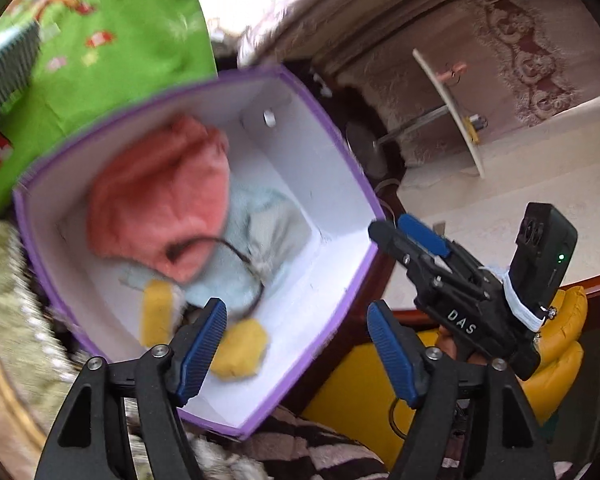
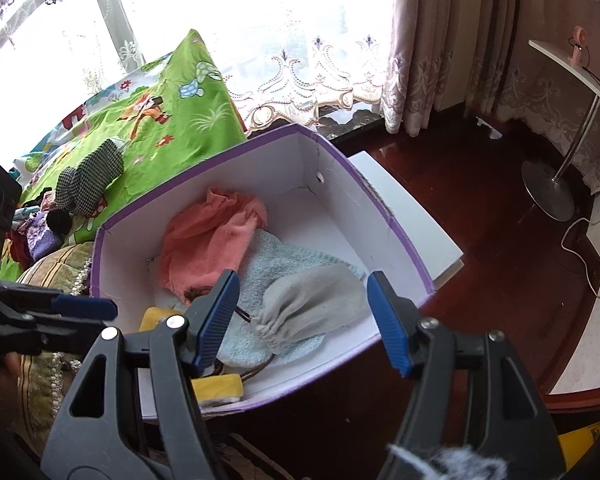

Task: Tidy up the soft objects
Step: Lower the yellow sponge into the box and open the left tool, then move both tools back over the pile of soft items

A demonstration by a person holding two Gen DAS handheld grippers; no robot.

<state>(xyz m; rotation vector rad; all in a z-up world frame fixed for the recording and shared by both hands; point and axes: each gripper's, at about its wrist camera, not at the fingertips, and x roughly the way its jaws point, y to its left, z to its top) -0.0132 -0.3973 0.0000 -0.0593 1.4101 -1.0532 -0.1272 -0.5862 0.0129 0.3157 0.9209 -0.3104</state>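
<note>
Left wrist view is blurred: my left tongs (image 1: 296, 336) gape empty over the purple-edged white cardboard box (image 1: 340, 152), where a salmon-pink fleece cloth (image 1: 160, 196) lies smeared. Right wrist view is sharper; my right tongs (image 2: 302, 316) hang released above a pale blue towel (image 2: 276, 268), a grey drawstring pouch (image 2: 316, 300) and half-hidden yellow sponges (image 2: 216, 388).

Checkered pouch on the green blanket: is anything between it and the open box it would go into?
Nothing visible blocks it. The checkered pouch lies uncovered on the green blanket, just beyond the purple-rimmed box, whose top is open. Both the left gripper and right gripper are open and empty, over the box.
</note>
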